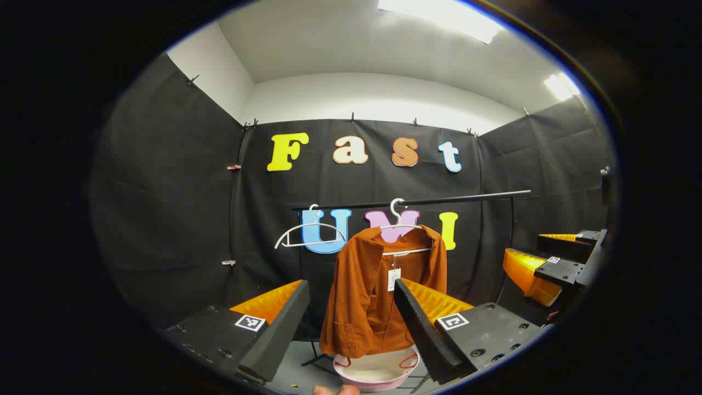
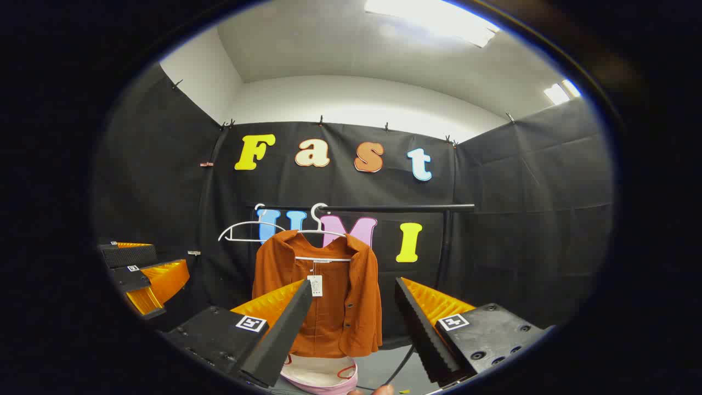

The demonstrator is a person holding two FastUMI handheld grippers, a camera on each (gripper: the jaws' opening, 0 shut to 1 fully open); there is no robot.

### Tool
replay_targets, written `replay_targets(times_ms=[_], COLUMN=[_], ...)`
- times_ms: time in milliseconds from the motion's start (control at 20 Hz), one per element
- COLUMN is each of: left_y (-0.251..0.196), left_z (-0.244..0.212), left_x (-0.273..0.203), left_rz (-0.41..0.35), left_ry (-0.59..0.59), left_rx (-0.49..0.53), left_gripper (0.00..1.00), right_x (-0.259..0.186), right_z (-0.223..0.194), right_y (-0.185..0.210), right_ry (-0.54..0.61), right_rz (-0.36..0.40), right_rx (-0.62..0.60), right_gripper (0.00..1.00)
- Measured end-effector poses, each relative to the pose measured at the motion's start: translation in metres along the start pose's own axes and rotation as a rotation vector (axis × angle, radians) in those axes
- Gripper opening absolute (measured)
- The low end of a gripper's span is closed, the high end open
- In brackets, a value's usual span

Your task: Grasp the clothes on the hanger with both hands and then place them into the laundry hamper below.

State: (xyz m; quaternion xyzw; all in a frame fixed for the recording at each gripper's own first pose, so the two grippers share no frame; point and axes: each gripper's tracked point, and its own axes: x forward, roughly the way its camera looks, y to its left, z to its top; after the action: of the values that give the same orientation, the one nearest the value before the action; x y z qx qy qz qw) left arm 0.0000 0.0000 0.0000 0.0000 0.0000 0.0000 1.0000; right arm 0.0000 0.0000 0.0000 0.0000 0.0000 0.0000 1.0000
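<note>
Left gripper view: the orange shirt (image 1: 384, 291) hangs on a white hanger (image 1: 403, 226) from the black rail (image 1: 439, 200), directly above the pink hamper (image 1: 377, 373), so a release should drop it straight in. I hold my left tool (image 1: 351, 321) spread wide, grasping nothing. My right tool (image 2: 351, 323) is likewise released, well short of the shirt (image 2: 323, 296).

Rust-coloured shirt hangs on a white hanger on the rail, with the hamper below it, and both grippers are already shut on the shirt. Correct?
Not quite: both grippers are open and short of the shirt; each gripper view shows its fingers spread with nothing between them. The hanger, rail and hamper are as stated.
</note>
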Motion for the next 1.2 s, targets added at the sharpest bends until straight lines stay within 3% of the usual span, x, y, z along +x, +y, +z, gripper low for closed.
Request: replay_targets(times_ms=[1200], left_y=[-0.003], left_z=[0.0], left_x=[-0.002], left_rz=[-0.018], left_ry=[-0.019], left_rx=[0.036], left_gripper=[0.98], right_x=[-0.004], right_z=[0.001], right_y=[0.001], right_ry=[0.024], right_rz=[0.001], right_rx=[-0.008], right_gripper=[0.99])
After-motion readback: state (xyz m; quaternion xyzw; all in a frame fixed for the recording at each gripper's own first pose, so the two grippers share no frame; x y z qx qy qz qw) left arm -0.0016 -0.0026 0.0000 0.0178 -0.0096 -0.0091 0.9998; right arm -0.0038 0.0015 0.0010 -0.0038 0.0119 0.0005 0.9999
